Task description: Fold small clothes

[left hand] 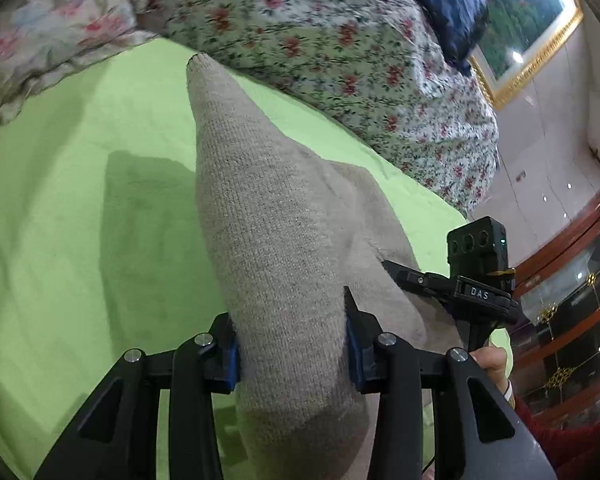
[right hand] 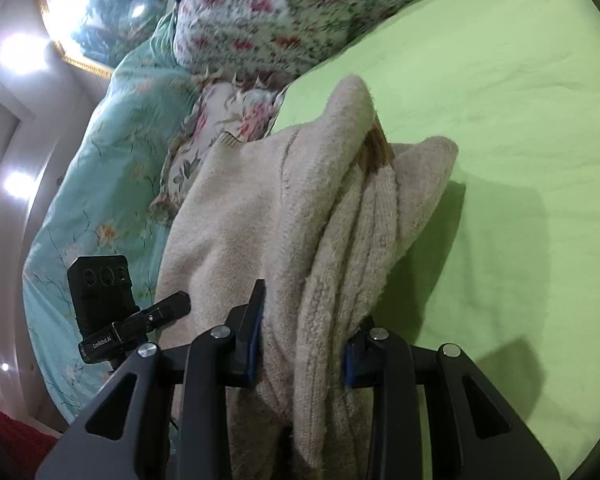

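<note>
Above the green bed (left hand: 80, 200), both grippers' jaws grip the soft, limp beige knit garment (left hand: 280, 220); probably light, best pinched at edges.

The small knitted garment (left hand: 276, 216) was beige-grey in the left wrist view and cream in the right wrist view (right hand: 260, 216), with a fine, slightly fuzzy knit. It was lifted off the green sheet, bunched rather than flat. In the left view it rose as one long tapering fold, its narrow tip pointing to the far side, with a second, lower fold spreading to the right. In the right view several thick ribbed folds lay stacked side by side, a broad smooth panel hung to the left, and a brown patch showed between two raised peaks at the far end.
</note>
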{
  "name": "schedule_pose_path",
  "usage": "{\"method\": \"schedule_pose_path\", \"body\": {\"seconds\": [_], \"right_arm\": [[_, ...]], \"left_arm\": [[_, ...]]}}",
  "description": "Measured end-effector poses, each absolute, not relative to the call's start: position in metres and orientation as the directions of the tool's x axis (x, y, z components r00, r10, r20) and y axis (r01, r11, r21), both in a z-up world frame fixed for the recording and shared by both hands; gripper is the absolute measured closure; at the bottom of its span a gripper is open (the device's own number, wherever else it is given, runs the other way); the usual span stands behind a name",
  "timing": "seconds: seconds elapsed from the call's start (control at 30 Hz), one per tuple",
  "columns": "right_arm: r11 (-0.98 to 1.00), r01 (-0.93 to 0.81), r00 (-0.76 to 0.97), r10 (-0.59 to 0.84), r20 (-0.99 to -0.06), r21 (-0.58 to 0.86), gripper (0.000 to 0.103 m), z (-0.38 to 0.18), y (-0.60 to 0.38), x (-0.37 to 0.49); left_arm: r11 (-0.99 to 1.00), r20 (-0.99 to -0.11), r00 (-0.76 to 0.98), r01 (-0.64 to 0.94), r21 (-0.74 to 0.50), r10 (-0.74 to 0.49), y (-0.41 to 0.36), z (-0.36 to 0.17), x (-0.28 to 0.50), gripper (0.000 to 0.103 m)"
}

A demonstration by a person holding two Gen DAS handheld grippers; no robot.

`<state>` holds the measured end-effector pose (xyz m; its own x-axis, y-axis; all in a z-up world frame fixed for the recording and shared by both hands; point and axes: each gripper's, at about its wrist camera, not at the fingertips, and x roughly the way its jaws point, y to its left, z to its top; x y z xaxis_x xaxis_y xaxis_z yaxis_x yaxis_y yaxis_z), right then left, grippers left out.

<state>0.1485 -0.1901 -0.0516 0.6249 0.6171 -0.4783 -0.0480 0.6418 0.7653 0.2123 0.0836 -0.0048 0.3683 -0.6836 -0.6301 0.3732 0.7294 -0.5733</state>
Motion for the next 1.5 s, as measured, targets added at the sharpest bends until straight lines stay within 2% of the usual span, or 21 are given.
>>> {"method": "schedule_pose_path", "body": {"seconds": [0.13, 0.2, 0.27, 0.33, 0.37, 0.43, 0.47, 0.6, 0.77, 0.87, 0.97, 1.0, 1.03, 1.1, 1.17, 1.23, 1.3, 1.43, 1.5], "right_arm": [[0.696, -0.016, 0.602, 0.580, -0.549, 0.718, 0.071, -0.061, -0.178, 0.156], [0.720, 0.011, 0.584, 0.559, -0.589, 0.694, 0.070, -0.071, -0.176, 0.158], [0.730, 0.045, 0.571, 0.541, -0.617, 0.682, 0.068, -0.084, -0.177, 0.159], [0.708, 0.069, 0.568, 0.551, -0.611, 0.702, 0.059, -0.089, -0.182, 0.157], [0.709, 0.080, 0.568, 0.546, -0.616, 0.701, 0.058, -0.088, -0.184, 0.156], [0.737, 0.099, 0.576, 0.505, -0.643, 0.668, 0.048, -0.080, -0.190, 0.150], [0.752, 0.104, 0.587, 0.482, -0.651, 0.651, 0.047, -0.075, -0.192, 0.149], [0.797, 0.126, 0.653, 0.382, -0.654, 0.591, 0.046, -0.049, -0.205, 0.142], [0.823, 0.114, 0.694, 0.334, -0.637, 0.556, 0.047, -0.030, -0.205, 0.165], [0.835, 0.094, 0.700, 0.332, -0.633, 0.542, 0.056, -0.027, -0.201, 0.185], [0.856, 0.077, 0.680, 0.330, -0.655, 0.512, 0.062, -0.033, -0.195, 0.206], [0.862, 0.080, 0.672, 0.325, -0.666, 0.501, 0.074, -0.035, -0.194, 0.211], [0.869, 0.082, 0.668, 0.316, -0.674, 0.489, 0.095, -0.036, -0.192, 0.214], [0.860, 0.063, 0.693, 0.327, -0.643, 0.506, 0.095, -0.030, -0.194, 0.210], [0.840, 0.025, 0.762, 0.335, -0.554, 0.542, 0.095, -0.012, -0.202, 0.192], [0.825, 0.034, 0.795, 0.320, -0.515, 0.564, 0.095, -0.004, -0.214, 0.177], [0.817, 0.057, 0.777, 0.325, -0.540, 0.574, 0.095, -0.013, -0.221, 0.177], [0.824, 0.166, 0.681, 0.301, -0.667, 0.541, 0.095, -0.062, -0.226, 0.195], [0.799, 0.183, 0.668, 0.326, -0.669, 0.573, 0.094, -0.075, -0.229, 0.199]], "left_arm": [[0.729, -0.643, 0.343, 0.329, -0.600, -0.684, 0.089, -0.037, 0.217, 0.061], [0.752, -0.681, 0.321, 0.290, -0.591, -0.659, 0.087, -0.062, 0.218, 0.057], [0.755, -0.685, 0.317, 0.262, -0.601, -0.656, 0.091, -0.074, 0.217, 0.047], [0.731, -0.660, 0.317, 0.233, -0.642, -0.681, 0.101, -0.076, 0.216, 0.041], [0.728, -0.656, 0.323, 0.224, -0.648, -0.682, 0.105, -0.074, 0.216, 0.040], [0.744, -0.661, 0.350, 0.217, -0.632, -0.664, 0.113, -0.067, 0.215, 0.039], [0.752, -0.663, 0.365, 0.214, -0.623, -0.653, 0.116, -0.064, 0.214, 0.038], [0.796, -0.673, 0.442, 0.194, -0.574, -0.593, 0.126, -0.048, 0.213, 0.038], [0.851, -0.709, 0.482, 0.186, -0.491, -0.515, 0.122, -0.041, 0.214, 0.038], [0.857, -0.718, 0.476, 0.191, -0.479, -0.508, 0.118, -0.042, 0.215, 0.038], [0.857, -0.727, 0.460, 0.200, -0.475, -0.510, 0.110, -0.044, 0.217, 0.038], [0.861, -0.734, 0.454, 0.203, -0.466, -0.505, 0.106, -0.044, 0.217, 0.038], [0.865, -0.740, 0.452, 0.206, -0.457, -0.498, 0.103, -0.044, 0.216, 0.038], [0.873, -0.749, 0.450, 0.221, -0.435, -0.487, 0.096, -0.042, 0.216, 0.038], [0.880, -0.756, 0.451, 0.236, -0.411, -0.474, 0.090, -0.040, 0.215, 0.038], [0.880, -0.759, 0.445, 0.251, -0.403, -0.475, 0.085, -0.041, 0.214, 0.037], [0.891, -0.774, 0.443, 0.251, -0.378, -0.453, 0.080, -0.045, 0.214, 0.036], [0.893, -0.787, 0.423, 0.234, -0.384, -0.449, 0.078, -0.056, 0.216, 0.034], [0.890, -0.784, 0.421, 0.230, -0.394, -0.456, 0.079, -0.053, 0.212, 0.035]]}}
